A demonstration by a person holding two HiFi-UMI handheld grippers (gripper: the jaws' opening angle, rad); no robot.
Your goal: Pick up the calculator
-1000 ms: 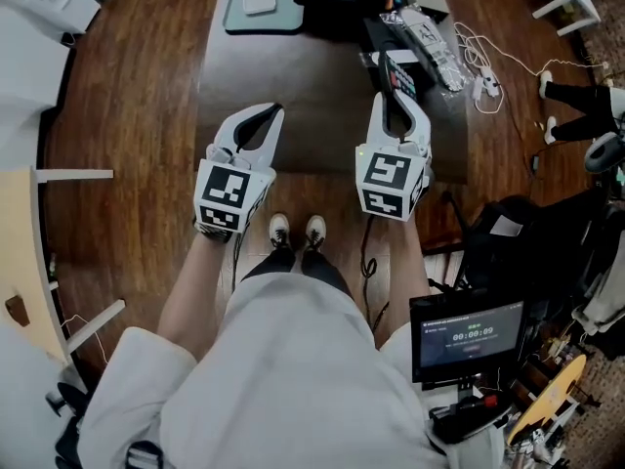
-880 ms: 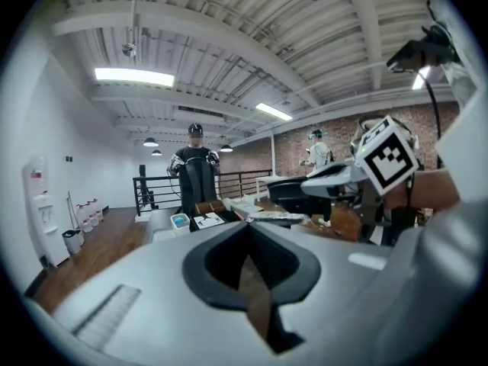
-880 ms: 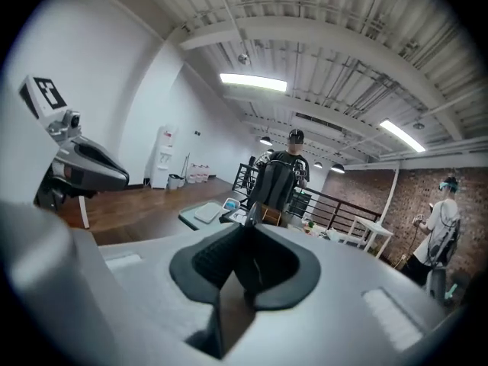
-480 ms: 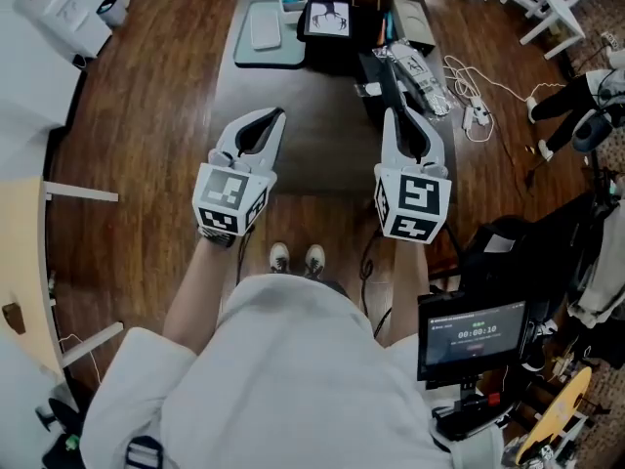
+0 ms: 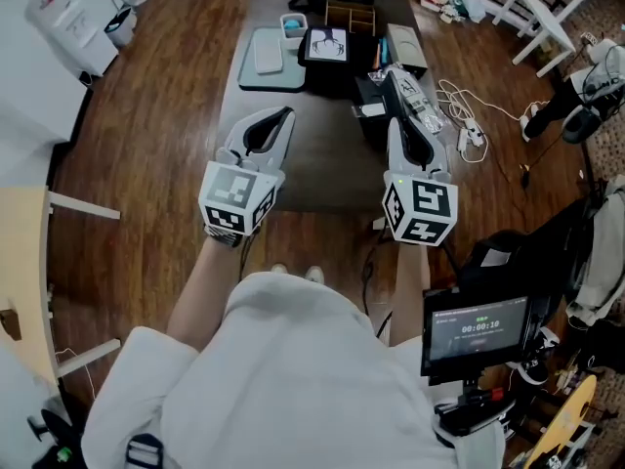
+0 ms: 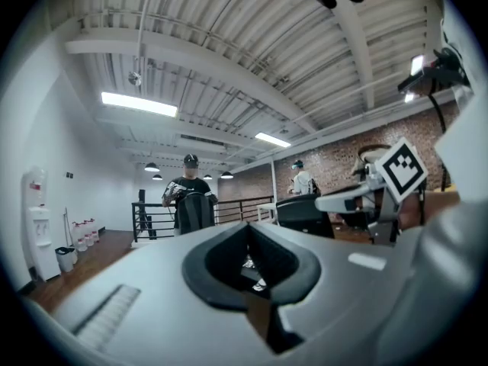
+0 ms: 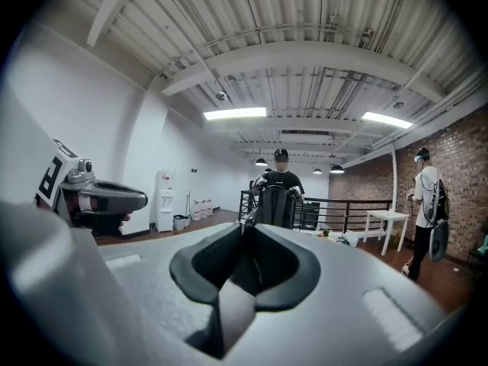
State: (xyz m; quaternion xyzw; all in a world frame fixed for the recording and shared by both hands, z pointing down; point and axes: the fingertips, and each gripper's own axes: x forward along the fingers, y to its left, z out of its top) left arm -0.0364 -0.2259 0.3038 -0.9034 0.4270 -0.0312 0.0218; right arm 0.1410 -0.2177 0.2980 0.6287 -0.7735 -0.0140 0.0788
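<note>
**You in white, a pale gripper in each hand**

You wear a loose white short-sleeved top (image 5: 293, 379), with pale shoe toes (image 5: 312, 274) just showing past its hem. Your left gripper (image 5: 284, 115) and right gripper (image 5: 394, 123) are smooth light-grey shells with black-lined openings. The left cube (image 5: 234, 198) and right cube (image 5: 420, 211) show black-and-white square markers, and a small green light (image 5: 397, 176) sits by the right one.

Head view: from above the person's head, steeply down; left tool (image 5: 281, 117) and right tool (image 5: 395, 125) close below, table (image 5: 322, 169) beyond. Tool views: mounted on each tool, facing level along its jaws into the room. Both share the distant standing person (image 6: 191, 197) at the railing (image 6: 150, 210); each catches the other tool at its edge.
</note>
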